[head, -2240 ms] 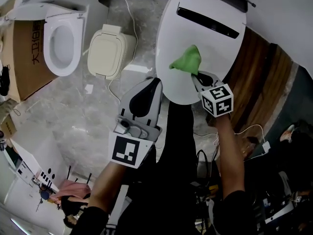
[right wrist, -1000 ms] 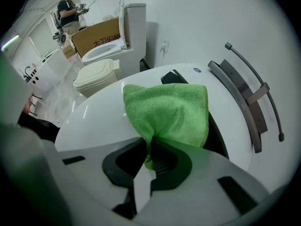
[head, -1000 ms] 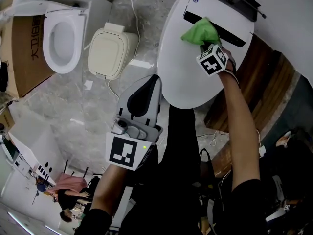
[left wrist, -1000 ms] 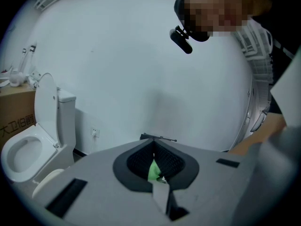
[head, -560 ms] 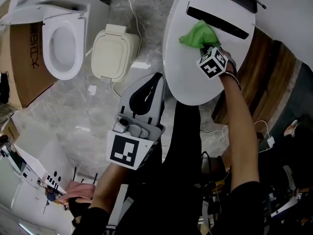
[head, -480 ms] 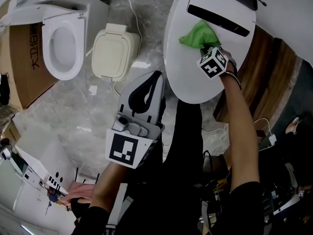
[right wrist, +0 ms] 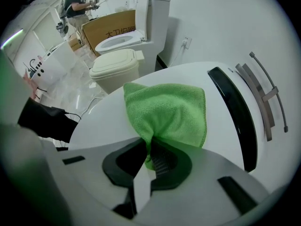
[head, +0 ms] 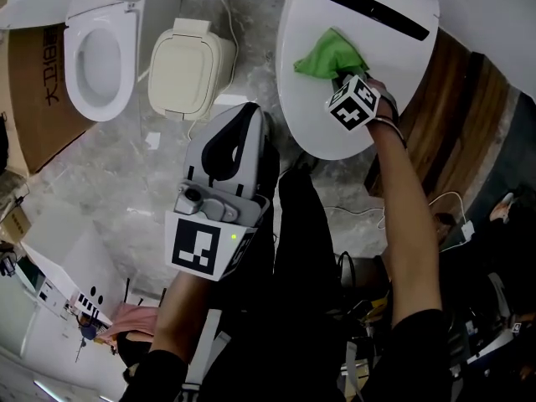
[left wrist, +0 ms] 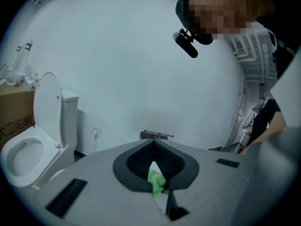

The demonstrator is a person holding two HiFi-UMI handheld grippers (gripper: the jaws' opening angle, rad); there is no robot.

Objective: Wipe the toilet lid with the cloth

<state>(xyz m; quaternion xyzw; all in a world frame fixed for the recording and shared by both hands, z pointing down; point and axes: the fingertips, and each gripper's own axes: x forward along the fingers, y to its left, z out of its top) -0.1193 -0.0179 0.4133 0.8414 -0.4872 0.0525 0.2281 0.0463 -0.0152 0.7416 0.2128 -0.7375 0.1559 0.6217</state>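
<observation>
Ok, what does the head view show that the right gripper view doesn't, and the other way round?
Only the head view shows the left hand-held gripper, held off the toilet lid. Only the right gripper view shows the right hand-held gripper with its jaws pinching a fold of the green cloth. Both show the cloth lying on the lid and an open toilet beyond.

Cloth (head: 331,54): green, bunched, spread on the lid, one end pinched in the right gripper (right wrist: 150,149).
Toilet lid (head: 303,111): white, oval, down flat, black strip at far end.

Bright even indoor light, soft shadows, strong fisheye edge distortion
</observation>
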